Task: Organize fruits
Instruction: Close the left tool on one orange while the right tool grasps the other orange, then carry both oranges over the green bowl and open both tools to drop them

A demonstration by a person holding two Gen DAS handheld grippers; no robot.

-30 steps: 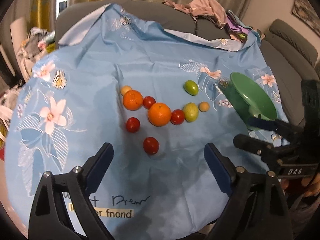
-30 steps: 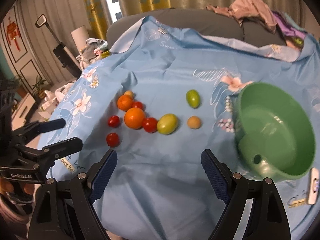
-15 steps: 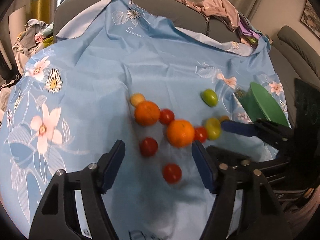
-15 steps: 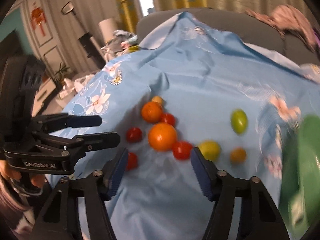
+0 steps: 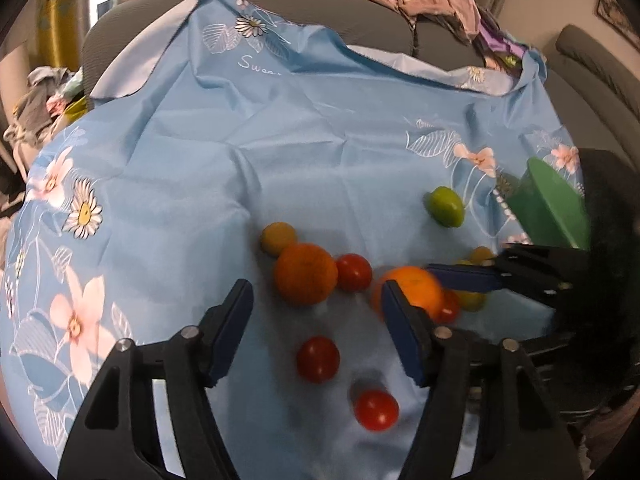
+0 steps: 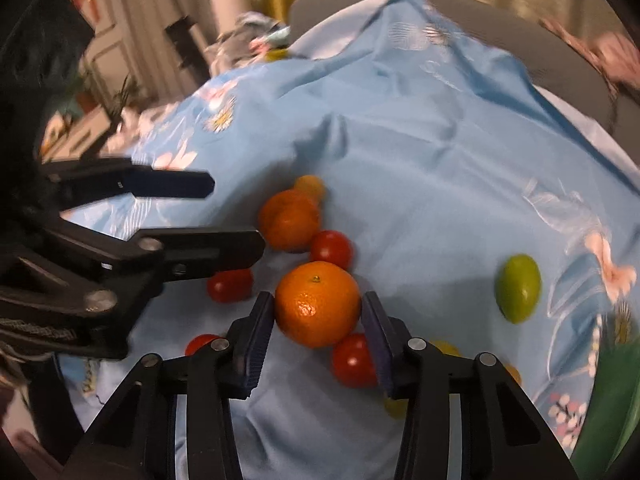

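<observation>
cloth (image 5: 280,152): thin blue fabric, faint sheen, creased, printed flowers
oranges (image 6: 318,304): dimpled peel, soft shine
tomatoes (image 5: 318,359): smooth, glossy skin
green fruit (image 6: 518,288): smooth, dull gloss
bowl (image 5: 552,212): green plastic, smooth, satin
left gripper (image 5: 316,330): matt black plastic arms, blue ribbed pads, bright metal screws
sofa (image 5: 400,28): grey ribbed upholstery, matt

Both grippers angled down, side by side, jaws closing in

The left gripper (image 5: 316,308) has its jaws parted, nothing pressed between the pads; the right gripper (image 6: 318,308), just beside it, has been narrowing, its pads close on either side of a round fruit
</observation>
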